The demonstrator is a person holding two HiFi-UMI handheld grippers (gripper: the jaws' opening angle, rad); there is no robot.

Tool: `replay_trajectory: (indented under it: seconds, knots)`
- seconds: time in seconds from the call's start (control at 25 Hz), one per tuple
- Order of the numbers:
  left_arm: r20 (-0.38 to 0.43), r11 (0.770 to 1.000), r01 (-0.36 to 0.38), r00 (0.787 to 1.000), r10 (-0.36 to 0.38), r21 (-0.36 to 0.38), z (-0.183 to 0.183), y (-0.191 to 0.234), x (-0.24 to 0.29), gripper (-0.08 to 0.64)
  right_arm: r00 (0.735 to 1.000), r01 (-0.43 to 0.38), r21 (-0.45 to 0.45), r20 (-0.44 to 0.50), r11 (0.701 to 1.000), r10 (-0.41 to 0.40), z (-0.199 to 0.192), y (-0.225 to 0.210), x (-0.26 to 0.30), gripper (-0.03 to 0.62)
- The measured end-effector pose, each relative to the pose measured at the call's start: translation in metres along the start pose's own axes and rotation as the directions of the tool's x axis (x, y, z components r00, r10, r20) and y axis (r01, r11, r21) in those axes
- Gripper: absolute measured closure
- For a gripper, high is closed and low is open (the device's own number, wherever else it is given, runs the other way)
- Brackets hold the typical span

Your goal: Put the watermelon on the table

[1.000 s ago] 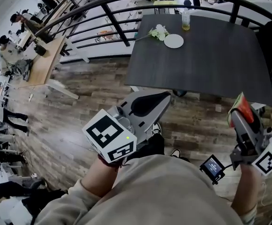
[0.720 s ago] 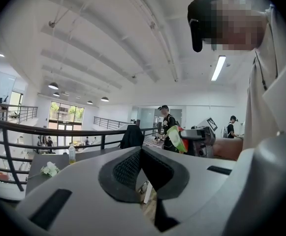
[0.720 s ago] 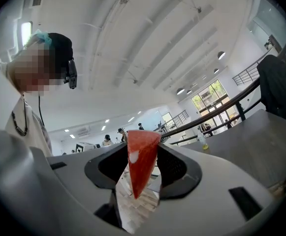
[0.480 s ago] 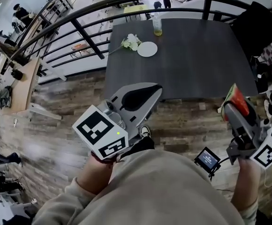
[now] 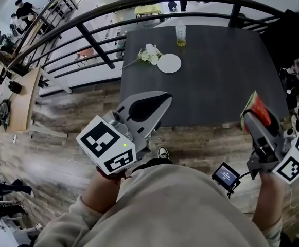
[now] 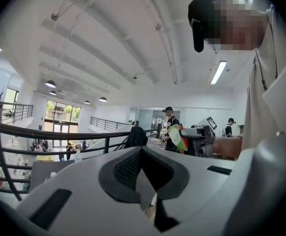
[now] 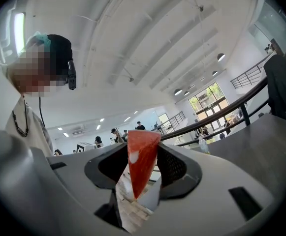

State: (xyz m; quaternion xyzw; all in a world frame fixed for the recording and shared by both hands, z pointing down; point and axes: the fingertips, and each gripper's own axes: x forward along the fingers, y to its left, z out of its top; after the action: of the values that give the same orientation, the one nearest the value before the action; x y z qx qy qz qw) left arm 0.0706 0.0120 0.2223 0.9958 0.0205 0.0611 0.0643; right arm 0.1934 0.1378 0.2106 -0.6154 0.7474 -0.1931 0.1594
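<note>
The right tool [image 5: 252,121] is clamping the watermelon slice [image 5: 258,108], the surface [image 5: 216,86] lying at its eleven o'clock. The left tool [image 5: 164,98] is hanging closed, empty.

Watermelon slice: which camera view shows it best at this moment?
The right gripper view: the watermelon slice fills the centre, red flesh facing the camera, clamped in the right gripper. The head view shows it smaller, at that gripper's tip. The left gripper view shows it small and distant.
</note>
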Motion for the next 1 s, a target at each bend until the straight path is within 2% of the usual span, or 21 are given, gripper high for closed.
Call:
replay_trajectory:
  seconds: [0.28,0.44,0.6,0.76,0.88,1.0]
  knots:
    - [0.001,1.000,0.022,1.000,-0.022,-0.013,0.015,0.071,-0.010,0.554,1.000,0.002,-0.023,-0.027,1.000,-0.002,0.015,0.002,0.078,0.396]
    - [-0.024,0.996,0.085,0.996,-0.086,-0.027,0.007,0.093,-0.008,0.554,0.998,0.020,-0.040,-0.059,0.999,-0.022,0.021,-0.001,0.113,0.396]
    - [0.041,0.996,0.086,0.996,-0.085,-0.011,0.019,0.117,-0.015,0.554,0.995,0.042,-0.056,-0.090,0.998,-0.047,0.021,-0.009,0.141,0.396]
    - [0.023,0.995,0.093,0.996,-0.092,-0.037,0.011,0.144,-0.014,0.554,0.994,0.049,-0.067,-0.095,0.997,-0.055,0.027,-0.013,0.168,0.396]
    - [0.021,0.995,0.082,0.996,-0.081,-0.059,0.002,0.162,-0.015,0.554,0.993,0.039,-0.112,-0.111,0.993,-0.051,0.028,-0.017,0.185,0.396]
    - [0.019,0.994,0.074,0.997,-0.072,-0.077,-0.005,0.172,-0.011,0.554,0.992,0.044,-0.108,-0.113,0.993,-0.056,0.029,-0.026,0.192,0.396]
